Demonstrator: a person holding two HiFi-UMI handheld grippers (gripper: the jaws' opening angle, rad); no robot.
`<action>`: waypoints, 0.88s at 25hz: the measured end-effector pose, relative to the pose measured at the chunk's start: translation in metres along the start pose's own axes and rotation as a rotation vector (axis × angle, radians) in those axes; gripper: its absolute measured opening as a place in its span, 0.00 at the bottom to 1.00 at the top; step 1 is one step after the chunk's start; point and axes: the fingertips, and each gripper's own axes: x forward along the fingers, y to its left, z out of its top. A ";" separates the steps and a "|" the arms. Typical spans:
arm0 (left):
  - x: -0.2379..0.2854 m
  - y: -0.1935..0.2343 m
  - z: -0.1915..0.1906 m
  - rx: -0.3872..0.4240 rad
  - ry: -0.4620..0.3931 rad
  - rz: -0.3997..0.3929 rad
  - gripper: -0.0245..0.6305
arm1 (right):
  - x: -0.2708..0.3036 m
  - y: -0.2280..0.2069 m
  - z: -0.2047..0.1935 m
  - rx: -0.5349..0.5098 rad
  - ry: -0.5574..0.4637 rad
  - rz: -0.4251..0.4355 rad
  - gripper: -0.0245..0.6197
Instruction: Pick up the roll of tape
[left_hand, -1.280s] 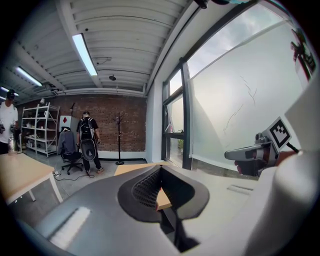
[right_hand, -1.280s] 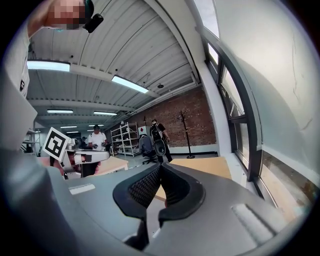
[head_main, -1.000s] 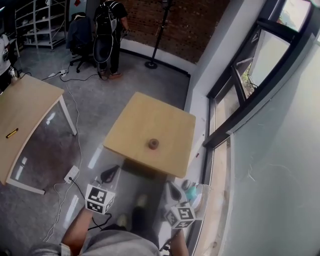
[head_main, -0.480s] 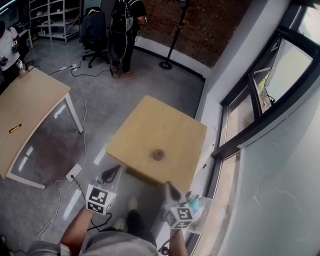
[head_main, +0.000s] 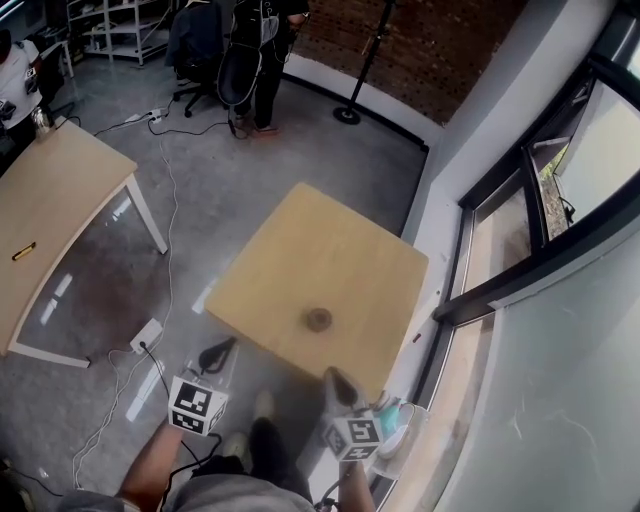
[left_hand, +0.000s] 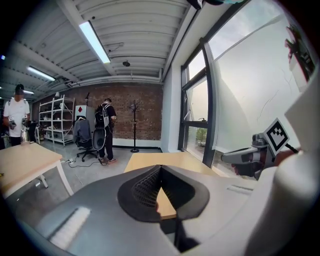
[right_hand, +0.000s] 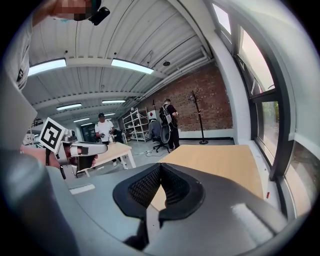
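Head view: the roll of tape (head_main: 319, 319) lies flat on the small wooden table (head_main: 320, 240), toward its near edge and a little right of centre, with nothing else on the top. I have both grippers low at the near side, short of the table. The left gripper (head_main: 219, 352) sits off the table's near left corner, over the grey floor, well apart from the tape. The right gripper (head_main: 337, 381) is just at the near edge, its tips pointing at the tape but not touching it. A larger table (head_main: 50, 200) stands to the left, a power strip (head_main: 145, 336) lies on the floor between the two, and a person (head_main: 262, 50) stands at the far end by an office chair (head_main: 200, 40).

Left gripper view: the jaws of the left gripper (left_hand: 160, 167) are together at the tips with nothing caught in them. Past them I see the small table (left_hand: 150, 159) and, at the right, the right gripper (left_hand: 247, 157). I cannot pick out the tape here.

Right gripper view: the right gripper (right_hand: 160, 165) also has its jaws closed tip to tip and empty. The table top (right_hand: 215, 162) stretches away beyond them, and the left gripper (right_hand: 85, 148) shows at the left. The tape is not visible from here either.
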 end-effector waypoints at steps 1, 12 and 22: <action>0.004 0.001 -0.004 -0.002 0.009 0.000 0.04 | 0.004 -0.003 -0.003 0.002 0.009 0.003 0.06; 0.054 -0.009 -0.046 0.009 0.114 -0.024 0.04 | 0.042 -0.039 -0.038 0.006 0.112 0.016 0.06; 0.091 -0.014 -0.059 -0.012 0.147 -0.032 0.04 | 0.070 -0.059 -0.062 0.030 0.175 0.039 0.06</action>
